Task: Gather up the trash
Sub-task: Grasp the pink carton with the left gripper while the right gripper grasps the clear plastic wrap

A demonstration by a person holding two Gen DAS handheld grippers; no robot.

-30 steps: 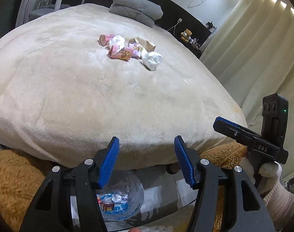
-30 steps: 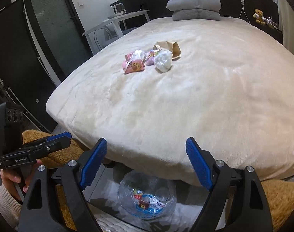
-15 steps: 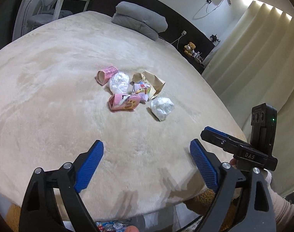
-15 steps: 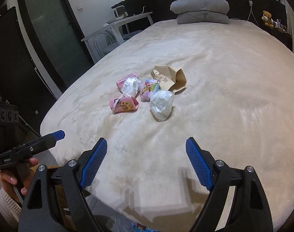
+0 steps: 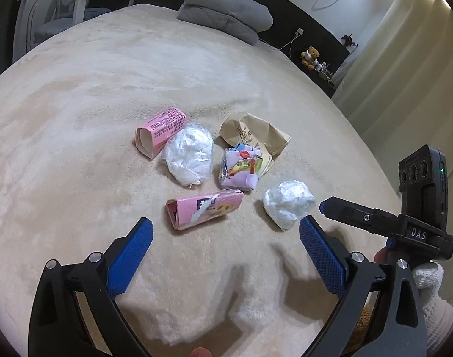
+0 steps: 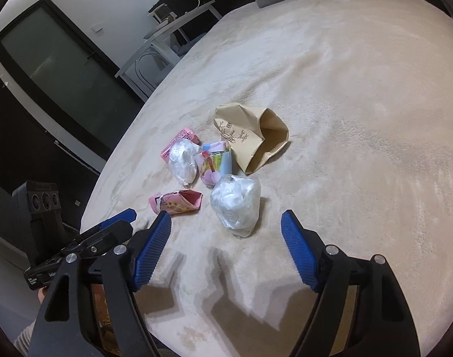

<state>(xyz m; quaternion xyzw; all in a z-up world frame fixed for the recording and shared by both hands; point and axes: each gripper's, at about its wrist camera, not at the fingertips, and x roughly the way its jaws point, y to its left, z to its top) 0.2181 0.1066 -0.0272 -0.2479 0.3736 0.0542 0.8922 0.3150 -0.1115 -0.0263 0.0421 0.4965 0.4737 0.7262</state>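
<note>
1. Moved in over the bed [image 5: 77, 95] from its edge; bin that showed below a second ago gone from both views, trash pile now just ahead of both tools.
2. Left hand-held gripper [image 5: 226, 238]: jaws opening, near their widest, nothing between them; pink carton [image 5: 204, 212] lies just ahead of the gap, untouched.
3. Right hand-held gripper [image 6: 226, 232]: jaws closing from a wider spread, pads not yet on anything; plastic wad [image 6: 235, 205] sits just ahead, partly between the tips.
4. Farther ahead, lying close together: second pink carton [image 5: 161, 131], white bag [image 5: 190, 154], candy wrapper [image 5: 241, 166], paper bag [image 5: 253, 132].
5. Reads as approach done, two grasps about to begin; six pieces left on the bed.
</note>
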